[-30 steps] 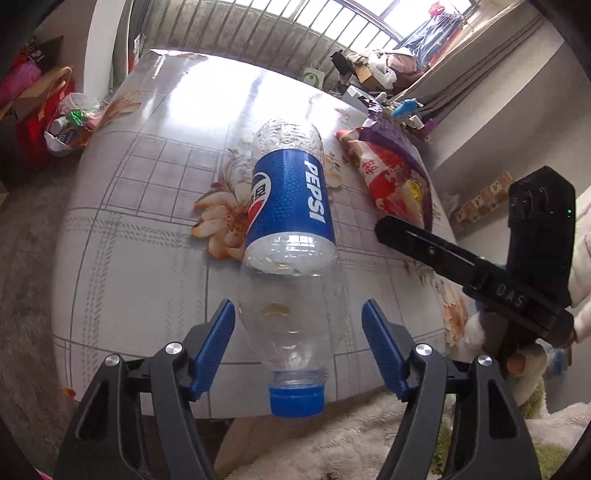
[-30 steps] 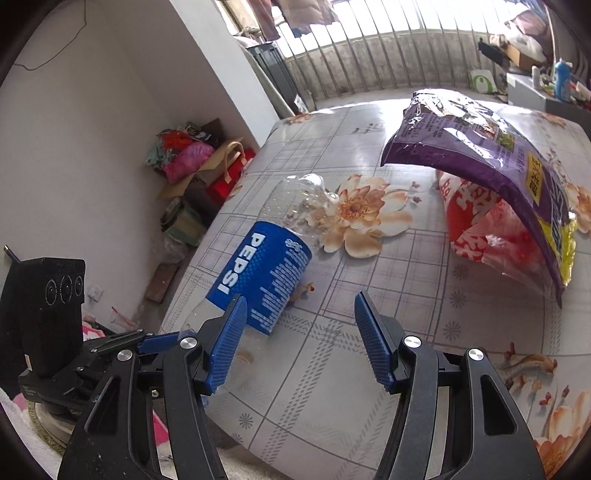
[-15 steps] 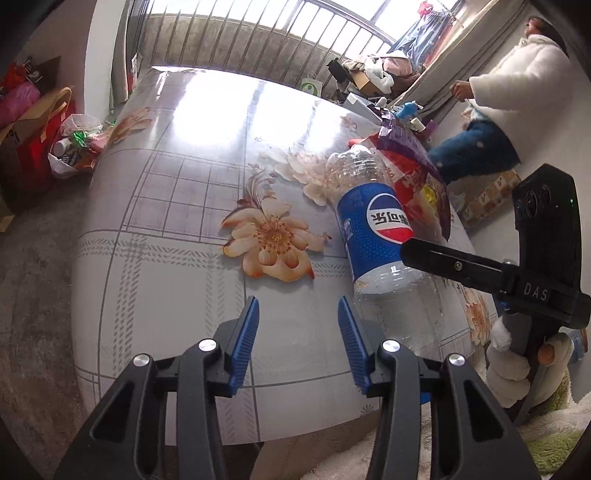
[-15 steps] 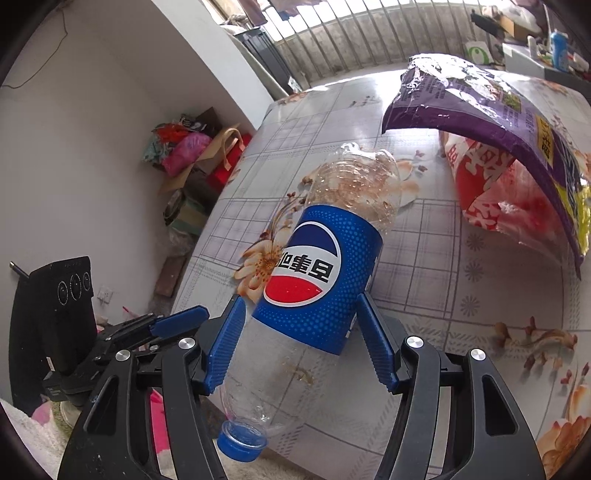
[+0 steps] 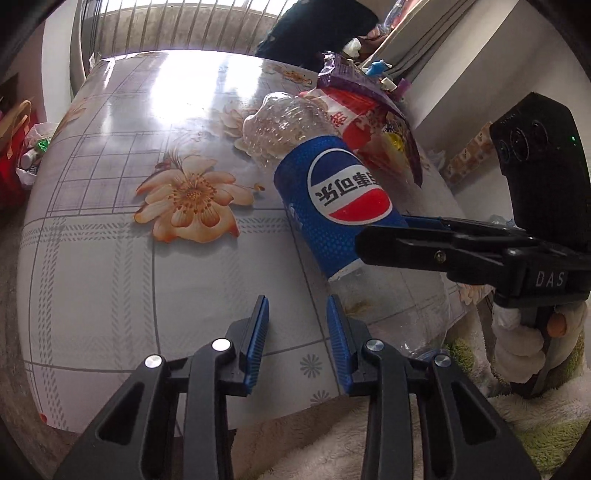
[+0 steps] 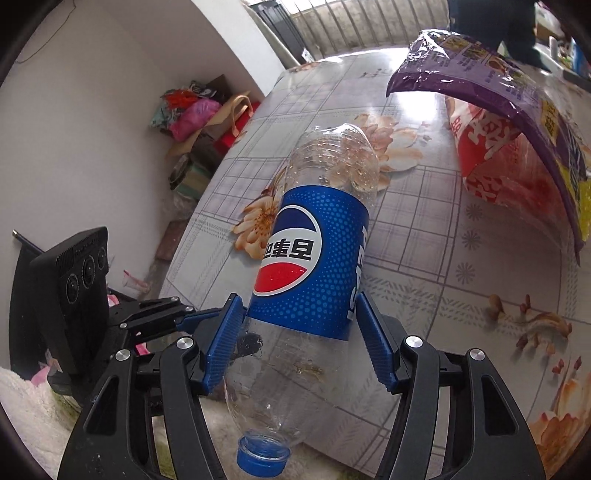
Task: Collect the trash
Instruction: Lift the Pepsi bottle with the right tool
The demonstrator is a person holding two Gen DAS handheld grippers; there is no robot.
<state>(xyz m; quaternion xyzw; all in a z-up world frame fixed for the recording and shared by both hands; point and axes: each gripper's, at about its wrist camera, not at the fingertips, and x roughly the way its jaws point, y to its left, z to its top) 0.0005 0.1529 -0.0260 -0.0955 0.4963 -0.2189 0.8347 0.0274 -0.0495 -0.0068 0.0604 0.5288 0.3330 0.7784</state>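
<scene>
An empty Pepsi bottle [image 6: 314, 258] with a blue label and blue cap lies tilted over the near edge of the flowered table [image 6: 424, 236]. My right gripper [image 6: 299, 332] is shut on its clear lower body, cap end toward the camera. In the left wrist view the bottle [image 5: 332, 192] is at the right, held by the right gripper [image 5: 417, 243]. My left gripper [image 5: 297, 325] is empty, its jaws a narrow gap apart, above the table edge left of the bottle. A purple and red snack bag [image 6: 517, 122] lies further back on the table.
Bags and clutter [image 6: 199, 114] sit on the floor by the wall to the left of the table. A person in dark clothes [image 5: 317, 26] stands at the far end. A fluffy white and green rug [image 5: 517, 424] lies below the near edge.
My right gripper has closed on the Pepsi bottle, which rolled from the left gripper's side into it. My left gripper's jaws have narrowed and it has moved left of the bottle.
</scene>
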